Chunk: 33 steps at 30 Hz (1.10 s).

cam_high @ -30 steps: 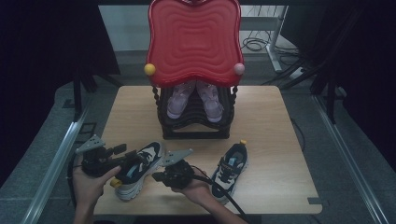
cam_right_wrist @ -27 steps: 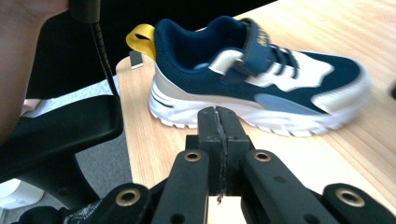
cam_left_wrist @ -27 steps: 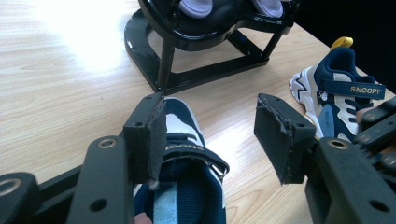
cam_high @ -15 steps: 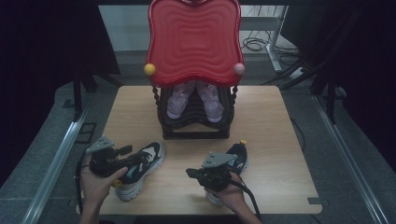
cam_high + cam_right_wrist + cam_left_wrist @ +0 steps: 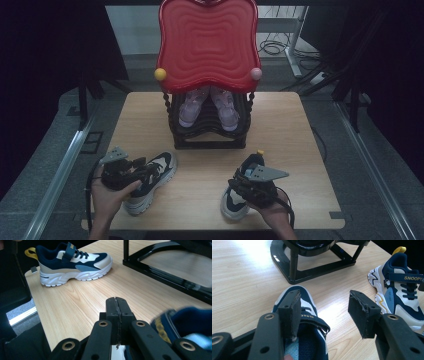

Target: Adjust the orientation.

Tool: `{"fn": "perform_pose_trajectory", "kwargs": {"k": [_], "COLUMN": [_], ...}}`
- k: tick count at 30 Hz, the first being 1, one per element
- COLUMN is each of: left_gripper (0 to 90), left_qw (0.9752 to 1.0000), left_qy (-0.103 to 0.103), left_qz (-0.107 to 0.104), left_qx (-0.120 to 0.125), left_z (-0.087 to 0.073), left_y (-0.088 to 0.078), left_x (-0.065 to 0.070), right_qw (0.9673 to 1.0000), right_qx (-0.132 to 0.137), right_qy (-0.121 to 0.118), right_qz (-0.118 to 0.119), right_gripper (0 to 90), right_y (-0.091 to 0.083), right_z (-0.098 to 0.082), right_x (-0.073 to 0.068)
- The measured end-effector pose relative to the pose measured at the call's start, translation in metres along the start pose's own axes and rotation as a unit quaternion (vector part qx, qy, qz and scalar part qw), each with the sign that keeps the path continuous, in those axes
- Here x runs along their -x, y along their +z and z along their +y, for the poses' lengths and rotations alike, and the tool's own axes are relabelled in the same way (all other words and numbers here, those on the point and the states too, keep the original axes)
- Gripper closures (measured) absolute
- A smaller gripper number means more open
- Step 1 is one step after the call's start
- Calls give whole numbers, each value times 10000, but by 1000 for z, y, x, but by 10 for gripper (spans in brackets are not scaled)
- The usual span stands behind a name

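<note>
Two navy and cream child's sneakers lie on a wooden counter (image 5: 300, 130) before a black rack (image 5: 207, 127). The left tool (image 5: 324, 307) hovers over the left sneaker (image 5: 150, 182), jaws apart. The right tool (image 5: 117, 307), jaws pressed together, empty, sits beside the right sneaker (image 5: 237, 195), whose strap reads "SNOOPY".

the left gripper (image 5: 131, 170) hangs over the left shoe (image 5: 150, 182), near the table's (image 5: 300, 150) front left edge. well apart to its right, the right gripper (image 5: 252, 180) sits over the right shoe (image 5: 240, 192). ahead of both, between them, stands the rack (image 5: 207, 132), holding a pair of shoes (image 5: 207, 107).
</note>
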State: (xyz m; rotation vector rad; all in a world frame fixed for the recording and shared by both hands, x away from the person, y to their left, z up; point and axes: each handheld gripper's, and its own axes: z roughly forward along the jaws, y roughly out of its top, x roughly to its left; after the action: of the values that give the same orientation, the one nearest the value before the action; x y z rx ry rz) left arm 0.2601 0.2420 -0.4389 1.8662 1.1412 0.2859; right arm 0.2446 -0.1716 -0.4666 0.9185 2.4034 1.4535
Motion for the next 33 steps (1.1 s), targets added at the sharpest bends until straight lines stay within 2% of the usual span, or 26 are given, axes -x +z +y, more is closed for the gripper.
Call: {"fn": "perform_pose_trajectory", "kwargs": {"k": [13,19,27,33], "left_gripper": [442,441,441,441], "left_qw": [10000,10000,10000,10000], "left_qy": [9,30,41,18], "left_qz": [-38,-54,-60,-37], "left_qx": [-11,-12,6,-14], "left_z": [-1,1,1,0], "left_y": [0,1,-1,0], "left_x": [0,2,2,0], "right_qw": [9993,9982,9976,9976], "right_qx": [46,-50,-153,-317], "right_qy": [194,220,305,352], "right_qz": [-324,-554,-604,-499], "right_gripper": [896,897,897,897], "right_y": [-32,-44,-50,-46], "right_z": [-20,-31,-45,-54], "right_x": [17,26,30,31]}}
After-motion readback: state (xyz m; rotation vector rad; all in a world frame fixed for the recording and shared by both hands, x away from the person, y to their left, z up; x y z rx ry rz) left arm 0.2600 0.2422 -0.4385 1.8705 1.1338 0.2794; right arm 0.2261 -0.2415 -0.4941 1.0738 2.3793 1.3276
